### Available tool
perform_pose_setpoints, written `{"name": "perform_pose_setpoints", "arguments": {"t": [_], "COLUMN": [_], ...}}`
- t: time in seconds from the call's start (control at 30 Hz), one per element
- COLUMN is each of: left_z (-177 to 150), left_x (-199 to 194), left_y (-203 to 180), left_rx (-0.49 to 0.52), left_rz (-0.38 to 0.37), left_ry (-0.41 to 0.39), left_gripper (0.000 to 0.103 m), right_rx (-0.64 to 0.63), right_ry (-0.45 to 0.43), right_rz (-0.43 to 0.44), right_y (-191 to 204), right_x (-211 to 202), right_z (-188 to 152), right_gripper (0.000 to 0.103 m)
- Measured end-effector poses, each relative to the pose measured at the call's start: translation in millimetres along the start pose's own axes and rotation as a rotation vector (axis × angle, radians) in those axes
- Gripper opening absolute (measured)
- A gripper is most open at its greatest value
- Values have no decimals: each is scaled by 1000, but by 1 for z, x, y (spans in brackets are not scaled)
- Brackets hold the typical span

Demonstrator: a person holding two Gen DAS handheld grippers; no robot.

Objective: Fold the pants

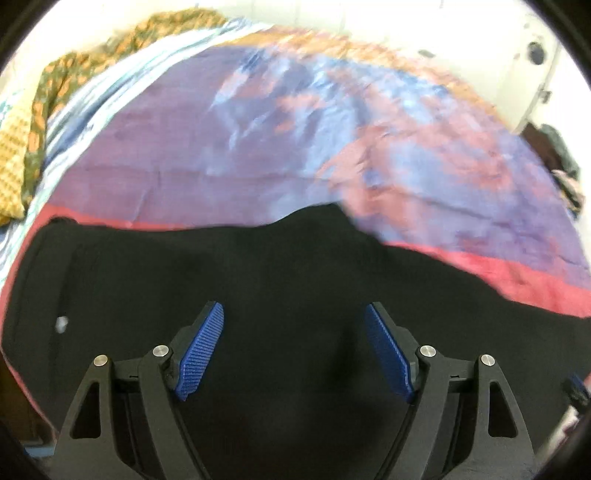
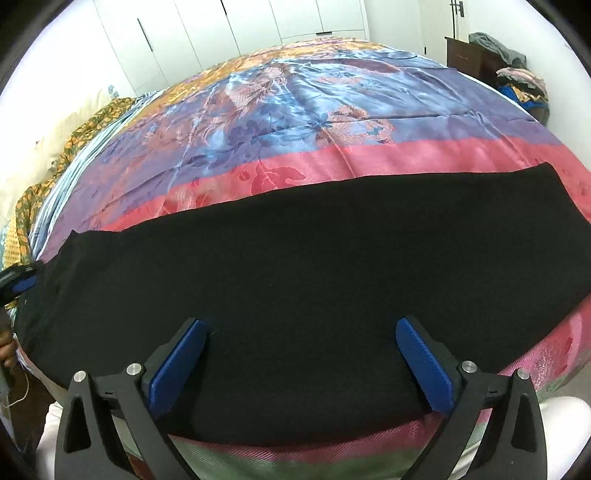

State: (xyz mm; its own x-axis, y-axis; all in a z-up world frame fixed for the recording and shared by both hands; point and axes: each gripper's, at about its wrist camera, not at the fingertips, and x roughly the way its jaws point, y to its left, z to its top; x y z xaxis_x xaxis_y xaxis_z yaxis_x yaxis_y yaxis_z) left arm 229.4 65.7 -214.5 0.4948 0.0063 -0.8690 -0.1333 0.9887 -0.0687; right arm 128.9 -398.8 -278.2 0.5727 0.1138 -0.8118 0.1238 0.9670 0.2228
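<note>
Black pants [image 2: 295, 266] lie flat in a long band across the near side of a bed with a floral purple, blue and pink cover [image 2: 295, 110]. My right gripper [image 2: 301, 325] is open above the near edge of the pants, holding nothing. My left gripper [image 1: 293, 310] is open above the pants [image 1: 258, 277] in the blurred left wrist view, holding nothing. A small white tag [image 1: 62, 323] shows on the pants at the left. The left gripper also shows at the left edge of the right wrist view [image 2: 18, 282].
A yellow-green patterned cloth [image 1: 55, 81] and pillow lie at the bed's left end. White wardrobe doors [image 2: 221, 29] stand behind the bed. A dark cabinet with piled clothes [image 2: 509, 70] stands at the far right.
</note>
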Motion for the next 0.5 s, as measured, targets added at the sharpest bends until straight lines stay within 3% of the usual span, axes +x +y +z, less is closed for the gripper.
{"name": "perform_pose_setpoints", "arguments": {"t": [0.07,0.13,0.2,0.33,0.43,0.5], "left_z": [-4,-8,-10,-15,-14,-15], "left_x": [24,25,25,27,30,29], "left_y": [16,22,17,11,7,6], "left_rx": [-34,-54,-25,15,33,40], "left_rz": [14,-21,-3,14,35,40], "left_ry": [22,-9,-14,-33,-38,-42], "left_gripper": [82,85,87,93,95,95], "right_rx": [18,31,81,257,367,387], "right_ry": [10,54,76,84,19,3], "right_rz": [32,100,125,103,-5,-61], "right_y": [-5,-18,-41,-131,-208,-235], "right_x": [-1,-1,-5,-8,-24,-37], "right_z": [4,17,30,57,67,72], "right_gripper": [102,102,102,102,99,95]}}
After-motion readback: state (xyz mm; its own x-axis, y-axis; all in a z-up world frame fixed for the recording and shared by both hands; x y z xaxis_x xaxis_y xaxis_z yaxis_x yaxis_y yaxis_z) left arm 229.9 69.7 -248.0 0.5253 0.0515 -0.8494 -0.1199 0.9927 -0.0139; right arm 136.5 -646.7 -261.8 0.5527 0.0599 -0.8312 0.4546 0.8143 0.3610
